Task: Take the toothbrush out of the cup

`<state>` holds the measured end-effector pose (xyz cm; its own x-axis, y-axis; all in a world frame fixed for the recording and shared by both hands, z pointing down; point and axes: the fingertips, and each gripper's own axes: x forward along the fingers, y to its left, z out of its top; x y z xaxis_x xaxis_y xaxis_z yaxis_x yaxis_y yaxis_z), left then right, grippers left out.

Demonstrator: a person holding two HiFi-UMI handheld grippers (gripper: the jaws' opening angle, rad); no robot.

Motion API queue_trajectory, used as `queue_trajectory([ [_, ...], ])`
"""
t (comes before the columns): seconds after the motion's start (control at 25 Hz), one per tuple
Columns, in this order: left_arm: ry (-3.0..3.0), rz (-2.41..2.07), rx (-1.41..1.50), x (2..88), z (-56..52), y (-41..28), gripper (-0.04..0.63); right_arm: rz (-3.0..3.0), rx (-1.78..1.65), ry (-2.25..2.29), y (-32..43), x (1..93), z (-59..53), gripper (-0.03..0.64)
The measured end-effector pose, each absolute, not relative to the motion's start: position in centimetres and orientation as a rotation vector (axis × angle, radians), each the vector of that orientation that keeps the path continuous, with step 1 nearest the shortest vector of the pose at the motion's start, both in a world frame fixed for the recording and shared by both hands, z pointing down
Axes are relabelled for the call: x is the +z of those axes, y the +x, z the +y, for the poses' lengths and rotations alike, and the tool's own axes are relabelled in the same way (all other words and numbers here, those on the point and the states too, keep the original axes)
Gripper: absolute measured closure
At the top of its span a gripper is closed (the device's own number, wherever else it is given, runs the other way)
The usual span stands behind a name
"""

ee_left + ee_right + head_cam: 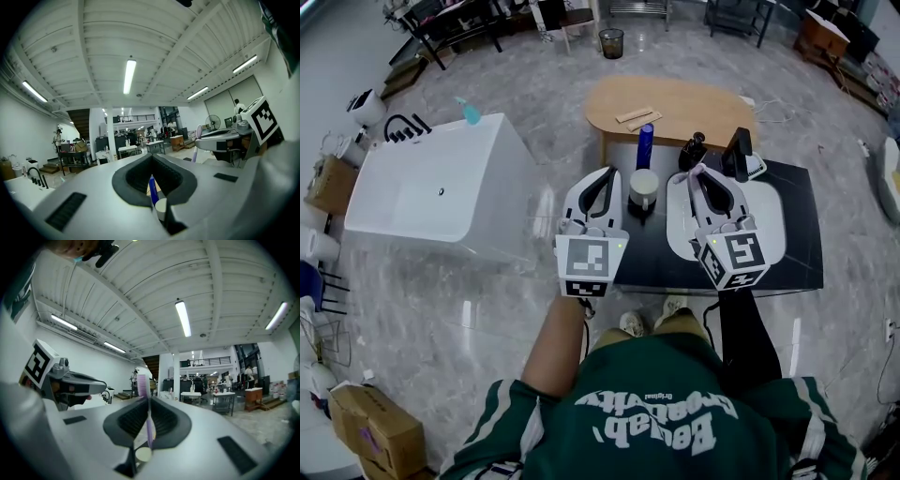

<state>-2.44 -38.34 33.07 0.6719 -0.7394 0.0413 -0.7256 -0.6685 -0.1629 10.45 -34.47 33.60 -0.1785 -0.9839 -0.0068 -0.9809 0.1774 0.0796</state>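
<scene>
toothbrush [149, 425] in right tongs [149, 401]

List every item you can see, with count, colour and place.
toothbrush: one, purple, upright in the right gripper's jaws
cup: one, white, on the black table, between the grippers
bottle: one, blue, just beyond the cup
pump bottle: one, black, right of the bottle
black table: one, in front of the person
wooden table: one, light brown, beyond the black table
bathtub: one, white, on the floor at left
bin: one, dark, far floor
left gripper: one, white, jaws together, empty
right gripper: one, white, jaws shut on the toothbrush
</scene>
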Motion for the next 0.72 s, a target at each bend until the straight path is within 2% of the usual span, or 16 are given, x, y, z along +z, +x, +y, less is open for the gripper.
queue_trajectory([
  [0.72, -2.781, 1.221, -0.119, 33.40, -37.90, -2.02, 0.595, -2.400, -0.083, 1.998, 11.50, 34.00, -33.87, 0.592],
])
